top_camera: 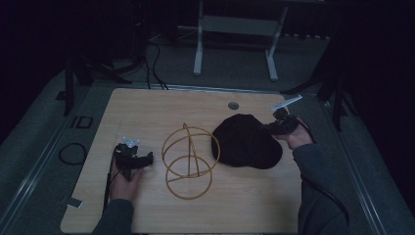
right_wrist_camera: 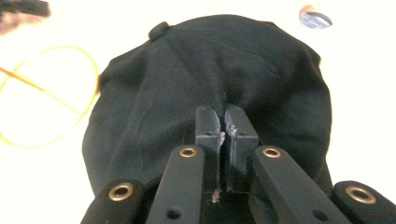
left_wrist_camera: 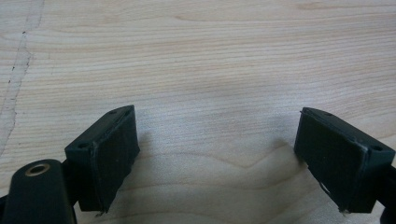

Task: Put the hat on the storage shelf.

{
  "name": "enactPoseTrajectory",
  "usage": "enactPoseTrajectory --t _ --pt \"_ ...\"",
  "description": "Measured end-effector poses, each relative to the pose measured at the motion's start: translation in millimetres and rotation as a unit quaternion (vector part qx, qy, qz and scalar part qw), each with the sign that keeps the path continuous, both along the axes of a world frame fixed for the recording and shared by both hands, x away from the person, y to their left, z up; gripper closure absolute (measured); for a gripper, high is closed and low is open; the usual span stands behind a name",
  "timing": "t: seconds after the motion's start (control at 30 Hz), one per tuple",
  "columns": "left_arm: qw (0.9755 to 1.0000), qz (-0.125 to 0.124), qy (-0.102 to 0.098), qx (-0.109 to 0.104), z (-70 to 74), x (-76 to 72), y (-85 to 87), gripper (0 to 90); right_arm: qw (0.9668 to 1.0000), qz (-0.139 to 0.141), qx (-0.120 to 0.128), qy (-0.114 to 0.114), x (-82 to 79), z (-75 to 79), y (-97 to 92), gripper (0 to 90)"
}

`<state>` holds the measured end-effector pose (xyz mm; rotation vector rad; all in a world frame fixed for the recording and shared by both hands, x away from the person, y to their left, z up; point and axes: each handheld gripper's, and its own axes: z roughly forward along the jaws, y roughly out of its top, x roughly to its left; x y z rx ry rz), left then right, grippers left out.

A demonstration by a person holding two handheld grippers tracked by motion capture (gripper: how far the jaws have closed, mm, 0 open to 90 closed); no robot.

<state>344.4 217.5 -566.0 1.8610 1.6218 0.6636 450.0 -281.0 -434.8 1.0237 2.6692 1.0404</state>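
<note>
– Cap [top_camera: 246, 141]: where is it seen?

– It is seen lying on the worktop [top_camera: 147, 105], on the right half, just beside the wire stand [top_camera: 190, 161]. Its left edge looks to be touching or crossing one yellow ring, but that cannot be told for sure.

– Has it been grabbed?

– Yes. In the right gripper view a fold of the black cloth is pinched by the right tool [right_wrist_camera: 226, 122], with the jaws pressed almost together. So the grabbing part can be judged as done.

– And what is left?

– The cap has not been lifted yet, it seems, and it has not been put on the stand. That looks like the part left to do, though this is only a guess.

– What about the left tool [left_wrist_camera: 217, 140]?

– Its jaws are held wide apart over bare wood. Nothing is held by it. In the high view it is seen just left of the stand.

– How many things can be counted?

– One cap, one stand, two tools, and one small round plug [top_camera: 233, 105] set in the worktop at the far edge.
</note>
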Motion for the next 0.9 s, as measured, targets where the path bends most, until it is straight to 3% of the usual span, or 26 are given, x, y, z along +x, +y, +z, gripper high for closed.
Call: enactPoseTrajectory --t 0.3,0.9 --pt "1.0 0.0 0.0 0.0 0.0 0.0 0.0 13.2 0.9993 0.018 0.029 -0.015 -5.7 9.2 0.0 86.0" --pt "1.0 0.001 -0.001 -0.001 -0.1 0.1 -0.1 13.2 0.9979 0.043 0.033 -0.034 -18.8 31.0 2.2 86.0"
